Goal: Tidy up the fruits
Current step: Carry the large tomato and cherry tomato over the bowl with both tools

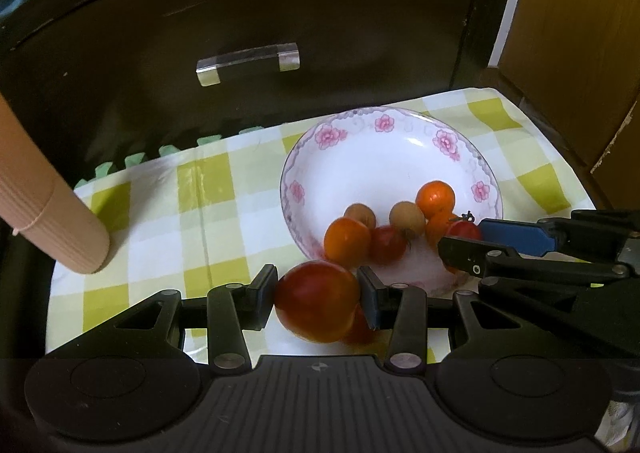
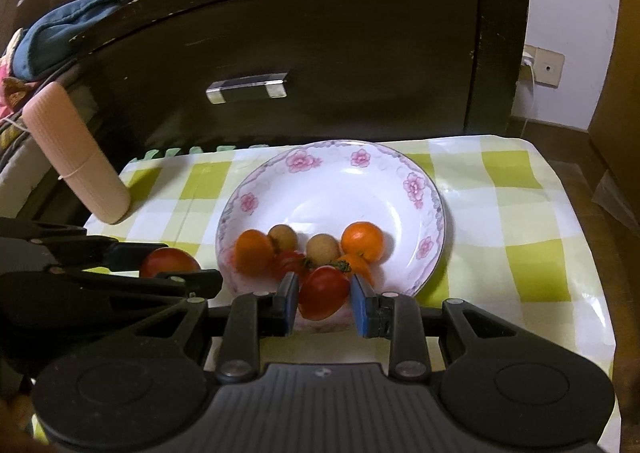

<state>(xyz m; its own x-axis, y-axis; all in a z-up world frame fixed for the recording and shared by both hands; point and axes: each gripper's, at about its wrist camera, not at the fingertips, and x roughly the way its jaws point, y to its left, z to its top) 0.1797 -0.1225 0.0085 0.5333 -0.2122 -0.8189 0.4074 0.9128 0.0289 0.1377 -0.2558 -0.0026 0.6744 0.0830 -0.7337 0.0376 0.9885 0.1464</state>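
Red and round, the large tomato (image 1: 318, 299) sits clamped between the pads of our left gripper (image 1: 318, 295), held just off the near-left rim of the floral plate (image 1: 486, 173), above the checked tablecloth (image 1: 224, 189). Our right gripper (image 2: 325, 295) is closed on a smaller red tomato (image 2: 323, 291), its blue pads pressing on both sides, right at the plate's near edge. In the left wrist view that same gripper reaches in from the right, with the small tomato showing at its tips.

On the plate's near half we see a cluster: three oranges (image 2: 362, 241), two small tan fruits (image 2: 322, 247) between them, and another red tomato (image 2: 289, 262) in the middle. The far half of the plate is bare white.

At the cloth's far-left corner a ribbed pink cylinder (image 2: 76, 157) leans in with its end touching the cloth. Behind the table stands a dark cabinet (image 2: 320, 53) with a silver handle (image 2: 247, 87).
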